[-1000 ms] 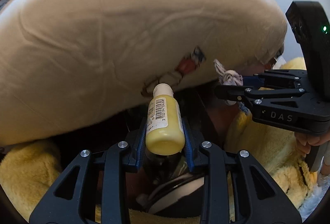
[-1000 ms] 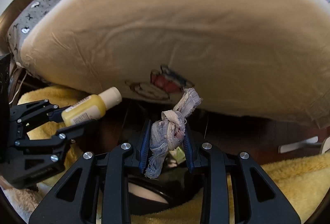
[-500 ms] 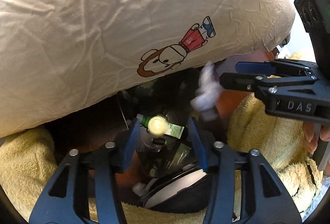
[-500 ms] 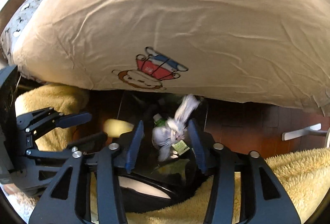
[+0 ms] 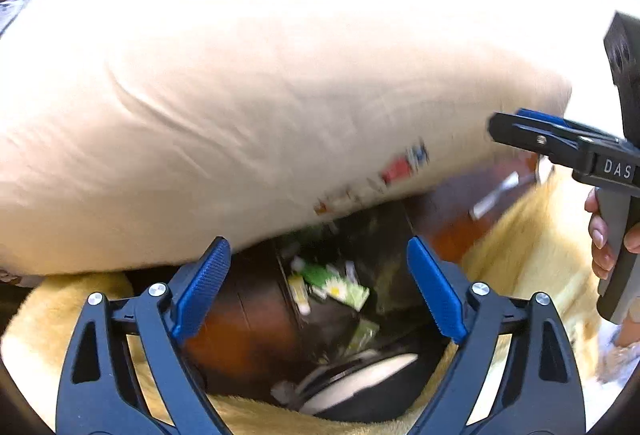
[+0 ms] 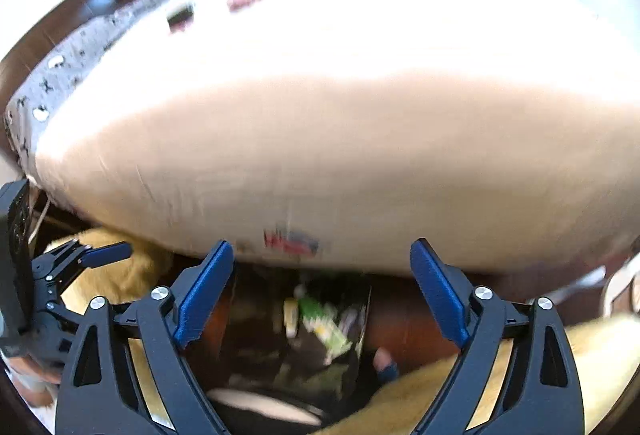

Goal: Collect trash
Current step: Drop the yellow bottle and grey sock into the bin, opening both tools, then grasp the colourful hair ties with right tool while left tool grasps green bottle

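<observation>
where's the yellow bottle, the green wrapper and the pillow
yellow bottle (image 5: pixel 298 289), left wrist view, its body
green wrapper (image 5: pixel 320 273), left wrist view, its middle
pillow (image 6: pixel 340 163), right wrist view, its front face

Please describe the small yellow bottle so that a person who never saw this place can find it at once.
Find the big cream pillow; under its lower edge is a dark bin of trash. The yellow bottle lies there, left of a green wrapper, the only pale yellow thing among it.
</observation>
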### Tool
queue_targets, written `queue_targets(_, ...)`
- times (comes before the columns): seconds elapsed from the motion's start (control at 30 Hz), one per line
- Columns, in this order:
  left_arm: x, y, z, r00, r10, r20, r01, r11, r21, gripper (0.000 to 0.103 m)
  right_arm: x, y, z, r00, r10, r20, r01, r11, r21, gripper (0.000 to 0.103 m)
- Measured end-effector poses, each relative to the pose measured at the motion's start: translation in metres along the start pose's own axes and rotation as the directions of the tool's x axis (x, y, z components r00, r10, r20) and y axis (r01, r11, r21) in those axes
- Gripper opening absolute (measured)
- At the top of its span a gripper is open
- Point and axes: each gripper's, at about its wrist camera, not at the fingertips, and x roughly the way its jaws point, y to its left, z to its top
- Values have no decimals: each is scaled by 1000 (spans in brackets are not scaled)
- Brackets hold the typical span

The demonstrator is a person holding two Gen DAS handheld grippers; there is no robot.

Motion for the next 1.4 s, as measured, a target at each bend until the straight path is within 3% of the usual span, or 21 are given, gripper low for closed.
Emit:
queue_targets(0.13,-27,21,30,994,64,94,-61,998,-31,86,-14,4,32,996,-29,81,32,999,-39,94)
queue_targets(0.33,-49,60,80,966,179,187,-167,983,-79,86,-2,21,83,991,-20,130,31,996,-81,94)
queue_targets(0.57,-40,91,137,939,263,221,-239,962,-131,86,33,47,145,985,19,170,-3,995,-95,94)
queue_targets(0.7,-32,107,162,938,260,229,-234,963,-135,86,64,59,180,986,64,152,-53,996,-72,93)
queue_targets(0.73,-30,109,167,937,264,229,-238,962,-135,86,72,62,189,987,66,149,-58,996,-63,91)
queue_targets(0.87,-20,115,184,935,280,220,-254,957,-137,86,106,66,213,994,42,101,-40,999,-21,66)
queue_targets(0.97,-12,117,195,935,281,215,-255,957,-142,86,125,66,218,996,65,69,-64,998,-6,60)
queue_targets(1.07,-4,116,209,937,276,216,-249,958,-145,86,125,71,218,994,84,68,-81,995,-51,29)
queue_targets(1.4,31,109,264,936,292,197,-254,947,-195,86,97,63,204,996,54,71,-45,992,-114,25)
